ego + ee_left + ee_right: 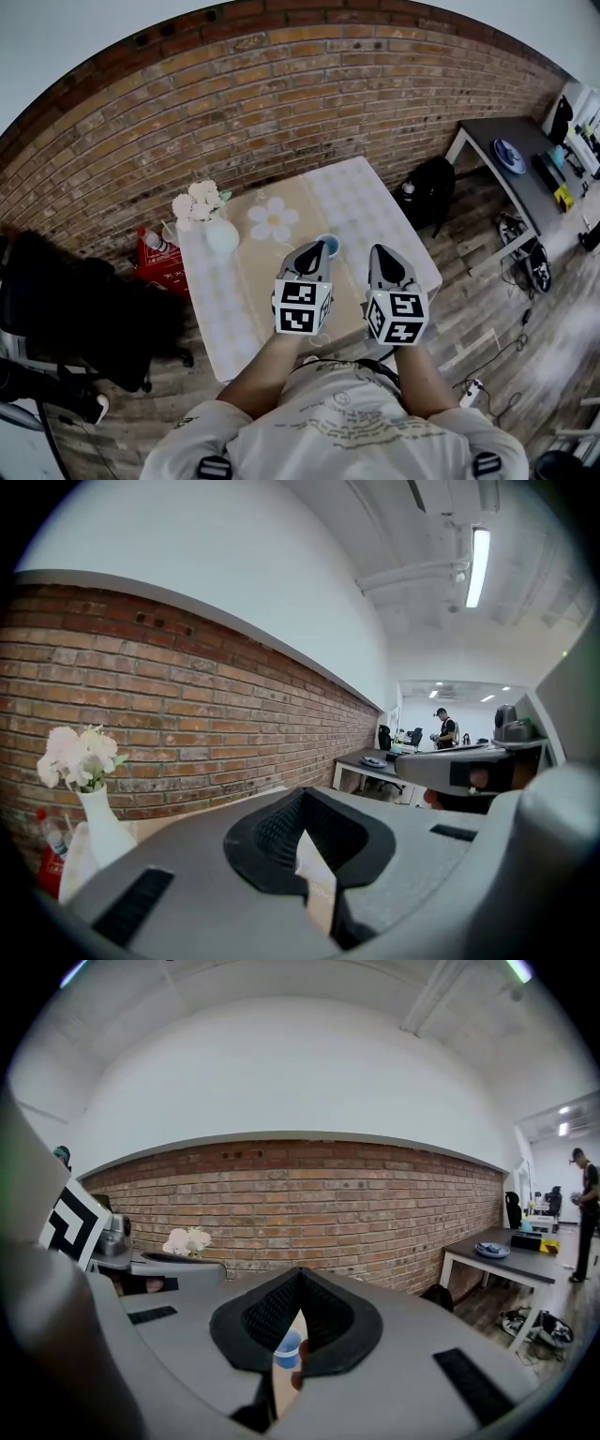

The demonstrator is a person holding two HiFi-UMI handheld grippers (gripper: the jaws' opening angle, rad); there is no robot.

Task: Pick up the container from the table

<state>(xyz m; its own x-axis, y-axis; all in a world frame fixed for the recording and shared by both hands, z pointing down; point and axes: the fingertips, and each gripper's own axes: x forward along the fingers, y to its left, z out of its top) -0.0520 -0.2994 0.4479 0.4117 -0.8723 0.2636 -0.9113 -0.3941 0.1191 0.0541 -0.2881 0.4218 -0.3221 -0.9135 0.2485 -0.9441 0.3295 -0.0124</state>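
A small blue container (329, 246) stands on the pale patterned tablecloth (361, 202), near the middle of the table. My left gripper (316, 250) is shut and empty, its tip just left of the container. About a hand's width to the right of the container, my right gripper (385, 253) is shut too, with nothing in it. In the right gripper view the blue container (288, 1346) shows through the slit between the shut jaws of the right gripper (298, 1288), some way ahead. The left gripper (304, 810) shows only bare cloth past its jaws.
A white vase with pale flowers (217, 230) stands at the table's far left, by a daisy print (273, 218). A red crate (153, 258) and a black chair (84, 314) sit left of the table. A black bag (427, 190) and grey desk (514, 169) are right.
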